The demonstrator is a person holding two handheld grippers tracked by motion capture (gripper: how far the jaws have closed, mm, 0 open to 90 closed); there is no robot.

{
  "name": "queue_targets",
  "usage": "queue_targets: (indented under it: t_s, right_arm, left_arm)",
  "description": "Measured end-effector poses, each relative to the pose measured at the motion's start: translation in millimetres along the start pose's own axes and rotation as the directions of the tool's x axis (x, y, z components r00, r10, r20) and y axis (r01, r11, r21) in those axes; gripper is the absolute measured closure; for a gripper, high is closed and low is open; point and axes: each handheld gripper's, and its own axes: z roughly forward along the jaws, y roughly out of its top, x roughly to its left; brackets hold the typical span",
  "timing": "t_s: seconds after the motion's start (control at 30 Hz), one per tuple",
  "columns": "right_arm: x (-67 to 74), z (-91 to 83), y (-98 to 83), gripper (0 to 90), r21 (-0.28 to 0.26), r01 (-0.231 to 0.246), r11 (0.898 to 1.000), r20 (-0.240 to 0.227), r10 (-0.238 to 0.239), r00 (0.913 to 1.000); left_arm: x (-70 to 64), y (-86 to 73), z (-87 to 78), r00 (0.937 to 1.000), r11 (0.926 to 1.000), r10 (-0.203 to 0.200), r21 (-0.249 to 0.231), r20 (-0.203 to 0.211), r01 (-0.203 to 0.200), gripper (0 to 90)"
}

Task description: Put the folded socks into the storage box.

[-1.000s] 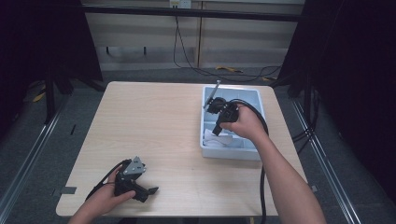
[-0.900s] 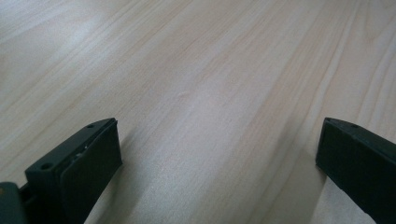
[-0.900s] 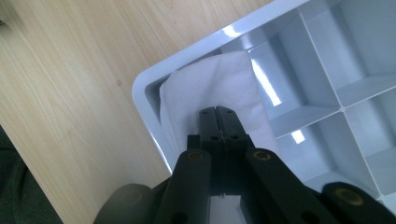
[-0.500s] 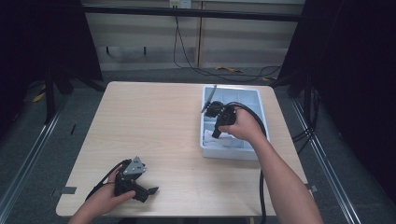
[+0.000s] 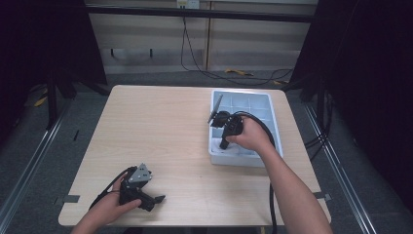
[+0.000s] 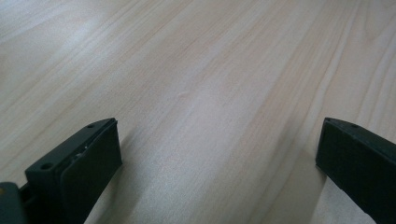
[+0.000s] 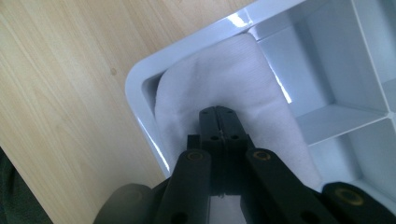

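While the person's left hand (image 5: pixel 109 207) rests at the near left edge of the table (image 5: pixel 160 131), the left claw (image 5: pixel 155 200) lies low on the wood with its jaws spread wide and nothing between them; in the left gripper view the two black fingers (image 6: pixel 86 163) stand far apart over bare woodgrain. Farther along and to the right, the person's right hand (image 5: pixel 251 136) holds the right claw (image 7: pixel 218 122) over the near left corner of a pale blue divided tray (image 5: pixel 270 105), which sits on the right half of the table. Its jaws are pressed fully together, tips against a white cloth (image 7: pixel 224 79); whether they pinch a fold of it or merely touch it cannot be told. The cloth is bunched inside the tray's corner compartment, pushed up against the rim. Black cable (image 5: pixel 265 126) loops from this claw across the tray. Beyond the table's far edge, cables (image 5: pixel 214 73) trail over a grey floor (image 5: pixel 156 78)
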Motion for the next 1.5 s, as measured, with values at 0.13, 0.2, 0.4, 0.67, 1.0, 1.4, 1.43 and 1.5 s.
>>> queue_targets:
  t_s: [0.13,0.2,0.4,0.67,1.0,1.4,1.43,1.5]
  right_arm:
    - [-0.2,4.6,-1.3,90.0,0.001,-0.001,1.000,0.002,0.001,1.0000]
    - [-0.2,7.8,-2.1,90.0,-0.006,-0.004,1.000,0.002,0.004,1.0000]
    - [0.9,18.4,-2.8,90.0,-0.001,-0.010,1.000,-0.013,0.010,0.9999]
    - [1.3,30.8,-2.2,90.0,0.002,-0.009,1.000,-0.018,0.009,0.9998]
    - [4.7,18.7,-3.9,88.6,-0.022,0.005,1.000,0.014,-0.005,0.9999]
    - [4.2,-18.8,-6.9,88.2,-0.033,0.006,0.999,0.042,-0.005,0.9991]
    - [3.2,-23.0,-7.6,88.2,-0.034,0.004,0.999,0.050,-0.002,0.9987]
    - [2.4,-27.1,-8.7,88.2,-0.038,0.001,0.999,0.053,0.001,0.9986]
  left_arm:
    - [0.0,0.0,0.0,1.0000,1.0000,0.002,0.001,0.001,-0.002,0.0]
    - [0.0,-0.1,-0.1,1.0000,1.0000,0.005,0.000,0.002,-0.005,0.0]
    - [-0.2,-0.4,0.4,1.0000,1.0000,0.004,-0.006,-0.001,-0.004,0.0]
    - [-0.2,-0.3,0.2,1.0000,1.0000,0.005,-0.003,0.000,-0.005,0.0]
    - [-0.2,-0.5,0.4,1.0000,1.0000,0.004,-0.007,0.000,-0.004,0.0]
    - [0.0,-0.3,0.0,1.0000,1.0000,0.004,-0.002,0.007,-0.004,0.0]
    - [0.1,-0.3,-0.1,1.0000,1.0000,0.005,-0.002,0.008,-0.005,0.0]
    - [0.0,-0.3,-0.1,1.0000,1.0000,0.005,-0.002,0.008,-0.005,0.0]
